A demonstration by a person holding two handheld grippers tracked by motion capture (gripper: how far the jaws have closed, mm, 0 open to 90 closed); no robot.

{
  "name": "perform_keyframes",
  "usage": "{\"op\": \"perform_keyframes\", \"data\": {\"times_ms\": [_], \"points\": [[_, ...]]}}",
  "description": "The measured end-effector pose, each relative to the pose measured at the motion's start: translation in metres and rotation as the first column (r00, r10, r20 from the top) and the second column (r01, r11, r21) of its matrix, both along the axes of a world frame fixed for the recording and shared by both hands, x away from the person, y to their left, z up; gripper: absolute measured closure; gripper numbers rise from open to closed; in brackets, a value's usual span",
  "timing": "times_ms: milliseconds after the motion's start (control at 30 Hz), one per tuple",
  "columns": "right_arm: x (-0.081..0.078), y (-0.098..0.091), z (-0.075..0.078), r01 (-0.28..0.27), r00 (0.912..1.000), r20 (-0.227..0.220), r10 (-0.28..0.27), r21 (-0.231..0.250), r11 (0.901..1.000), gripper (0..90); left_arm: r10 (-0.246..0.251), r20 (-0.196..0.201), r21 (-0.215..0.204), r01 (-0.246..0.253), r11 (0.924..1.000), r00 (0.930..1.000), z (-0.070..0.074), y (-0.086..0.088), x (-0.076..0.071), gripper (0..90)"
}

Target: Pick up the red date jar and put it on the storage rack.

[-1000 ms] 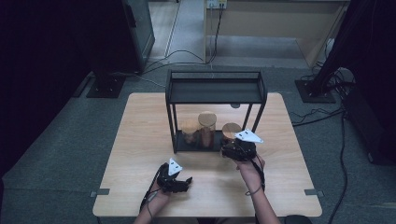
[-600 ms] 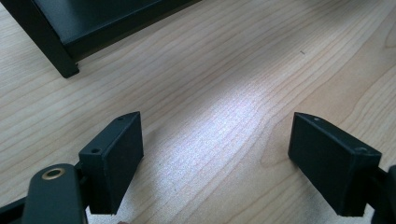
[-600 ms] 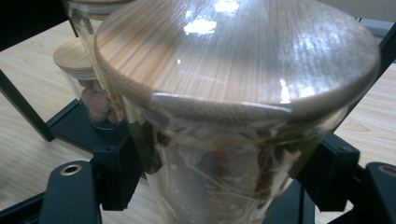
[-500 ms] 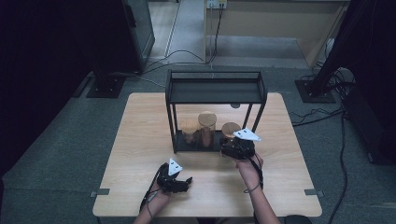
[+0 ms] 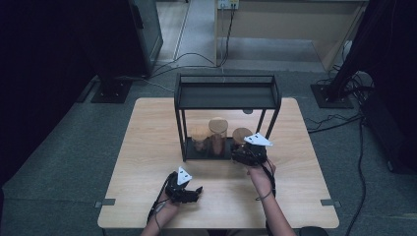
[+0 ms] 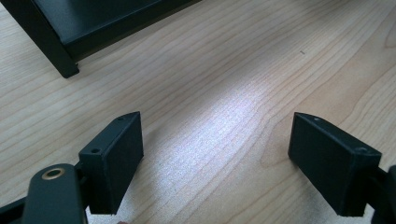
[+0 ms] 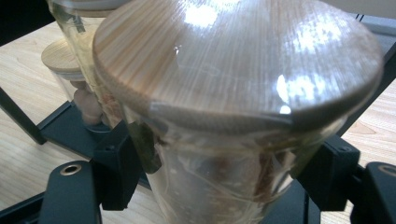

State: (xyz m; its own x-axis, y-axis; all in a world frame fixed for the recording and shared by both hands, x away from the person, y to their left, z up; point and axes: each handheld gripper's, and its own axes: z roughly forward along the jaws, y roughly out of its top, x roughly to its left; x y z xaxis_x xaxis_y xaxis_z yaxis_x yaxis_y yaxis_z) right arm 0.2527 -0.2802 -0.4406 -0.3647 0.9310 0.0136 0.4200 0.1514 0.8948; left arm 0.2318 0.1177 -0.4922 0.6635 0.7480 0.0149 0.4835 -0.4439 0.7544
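Jar (image 7: 233,116) upright, long axis vertical, clamped by right gripper (image 7: 224,172).

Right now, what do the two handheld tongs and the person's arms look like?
Both tongs, left and right, are black, each topped by a pale three-cornered plate. The jaws are flat, blocky black pads; a brass-ringed hole sits in the arm beside them. A dark cable trails from each along the forearm. Forearms are bare, no sleeves visible.

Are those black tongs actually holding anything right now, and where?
The right tongs grip a glass jar by its sides, just under the wooden lid. The left tongs hold nothing.
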Motion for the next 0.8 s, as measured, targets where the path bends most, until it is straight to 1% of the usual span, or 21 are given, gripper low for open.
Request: {"op": "perform_keyframes", "data": {"times_ms": [167, 400, 633, 800], "points": [[0.001, 0.002, -0.003, 0.011, 0.9999, 0.008, -0.011, 0.003, 0.9999, 25.2, 0.001, 0.001, 0.000, -0.001, 1.0000, 1.0000, 0.000, 0.000, 0.000, 17.9], [0.004, 0.003, -0.009, 0.022, 0.9993, 0.031, -0.022, 0.009, 0.9997, 25.2, 0.001, 0.000, 0.000, -0.001, 1.0000, 1.0000, 0.000, 0.000, 0.000, 17.9], [0.006, 0.003, -0.011, 0.029, 0.9988, 0.039, -0.030, 0.018, 0.9994, 25.2, 0.001, 0.000, 0.000, -0.001, 1.0000, 1.0000, 0.000, 0.000, 0.000, 17.9], [0.005, 0.004, -0.016, 0.036, 0.9978, 0.055, -0.038, 0.023, 0.9991, 25.2, 0.001, 0.000, -0.001, -0.001, 1.0000, 1.0000, 0.000, 0.000, 0.000, 17.9]]}}
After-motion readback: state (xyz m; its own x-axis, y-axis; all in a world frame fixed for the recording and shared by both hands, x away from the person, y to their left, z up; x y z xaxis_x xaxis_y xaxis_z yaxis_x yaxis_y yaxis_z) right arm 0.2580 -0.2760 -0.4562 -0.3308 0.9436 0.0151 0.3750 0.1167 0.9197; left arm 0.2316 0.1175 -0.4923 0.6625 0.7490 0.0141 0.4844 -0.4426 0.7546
